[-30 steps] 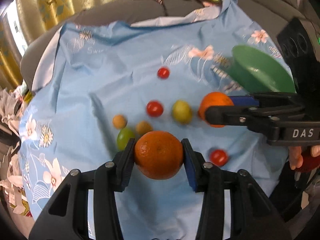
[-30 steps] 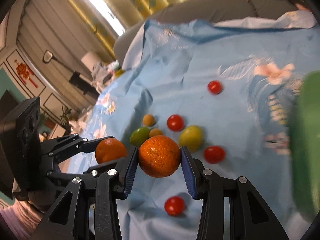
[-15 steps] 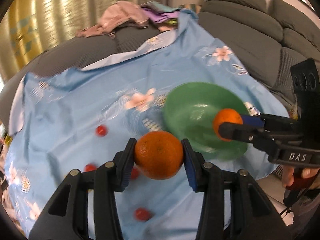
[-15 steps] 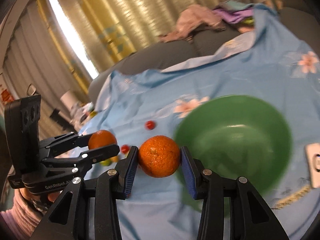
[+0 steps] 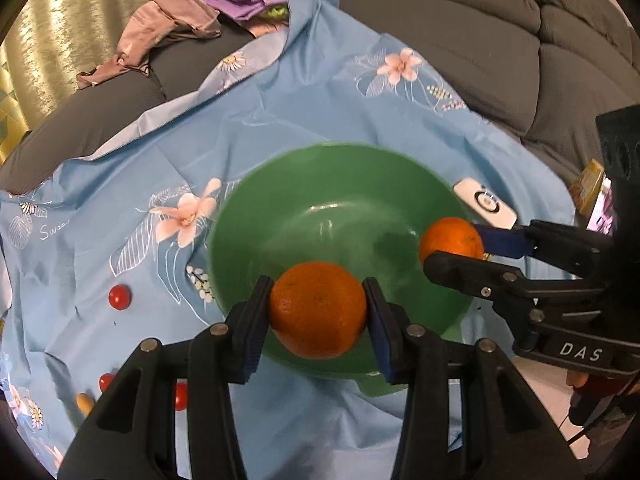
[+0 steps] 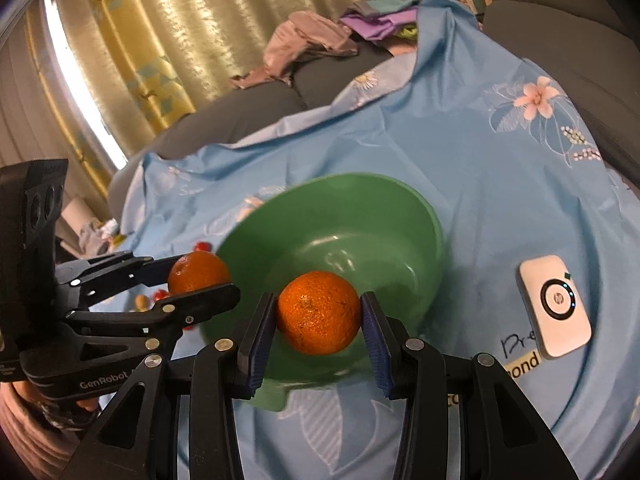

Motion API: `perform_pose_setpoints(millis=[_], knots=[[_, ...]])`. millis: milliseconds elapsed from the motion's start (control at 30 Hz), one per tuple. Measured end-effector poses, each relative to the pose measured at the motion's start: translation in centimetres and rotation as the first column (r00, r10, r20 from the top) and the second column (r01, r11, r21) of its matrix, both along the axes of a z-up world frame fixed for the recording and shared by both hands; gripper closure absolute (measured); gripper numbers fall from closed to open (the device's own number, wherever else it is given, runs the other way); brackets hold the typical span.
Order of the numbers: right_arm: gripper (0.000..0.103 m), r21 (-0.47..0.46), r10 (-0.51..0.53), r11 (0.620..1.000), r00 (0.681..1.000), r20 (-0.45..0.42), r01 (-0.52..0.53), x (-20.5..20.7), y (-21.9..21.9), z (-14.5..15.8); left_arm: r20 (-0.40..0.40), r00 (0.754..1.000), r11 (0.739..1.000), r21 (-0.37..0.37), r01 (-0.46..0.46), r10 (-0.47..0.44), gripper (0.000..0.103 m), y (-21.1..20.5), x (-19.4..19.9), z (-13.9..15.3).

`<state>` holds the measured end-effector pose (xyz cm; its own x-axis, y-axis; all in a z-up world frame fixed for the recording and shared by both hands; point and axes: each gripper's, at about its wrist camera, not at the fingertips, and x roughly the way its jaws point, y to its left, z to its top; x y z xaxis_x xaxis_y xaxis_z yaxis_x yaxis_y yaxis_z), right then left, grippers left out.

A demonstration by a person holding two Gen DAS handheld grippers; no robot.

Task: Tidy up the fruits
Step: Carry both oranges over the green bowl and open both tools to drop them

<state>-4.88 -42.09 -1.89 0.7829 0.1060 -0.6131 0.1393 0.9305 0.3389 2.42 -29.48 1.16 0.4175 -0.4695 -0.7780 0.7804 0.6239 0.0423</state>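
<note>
My left gripper [image 5: 318, 316] is shut on an orange [image 5: 318, 310] and holds it over the near rim of a green bowl [image 5: 320, 200]. My right gripper [image 6: 319, 314] is shut on a second orange [image 6: 319, 312], over the near part of the same bowl [image 6: 384, 200]. The right gripper shows in the left wrist view [image 5: 456, 248] at the bowl's right rim with its orange [image 5: 450, 238]. The left gripper shows in the right wrist view [image 6: 198, 280] at the bowl's left rim with its orange [image 6: 198, 270]. The bowl holds no fruit.
Small red tomatoes [image 5: 120, 297] and other little fruits [image 6: 141, 302] lie on the blue flowered cloth [image 5: 100, 184] left of the bowl. A white device [image 6: 554, 306] lies right of the bowl. A grey sofa [image 5: 460, 32] and a clothes pile [image 5: 168, 28] stand behind.
Both grippers have carried their oranges from the scattered fruits on the left to the green bowl, which now lies right under them. Both stay shut.
</note>
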Motion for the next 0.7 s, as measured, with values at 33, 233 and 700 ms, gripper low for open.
perform_pose_setpoints(millis=[33, 233, 700], knots=[[0.058, -0.009, -0.006, 1.0, 1.0, -0.007, 0.006, 0.1, -0.1, -0.2, -0.001, 1.0, 1.0, 0.009, -0.001, 0.001, 0.058, -0.2, 0.0, -0.2], [0.058, -0.021, -0.019, 1.0, 1.0, -0.02, 0.019, 0.1, -0.3, -0.4, 0.004, 1.0, 0.999, 0.031, -0.016, 0.016, 0.058, -0.3, 0.2, -0.8], [0.053, -0.055, -0.05, 0.997, 0.999, -0.014, 0.049, -0.8, 0.4, 1.3, 0.034, 0.994, 0.994, -0.016, -0.108, 0.108, 0.017, 3.3, -0.3, 1.3]])
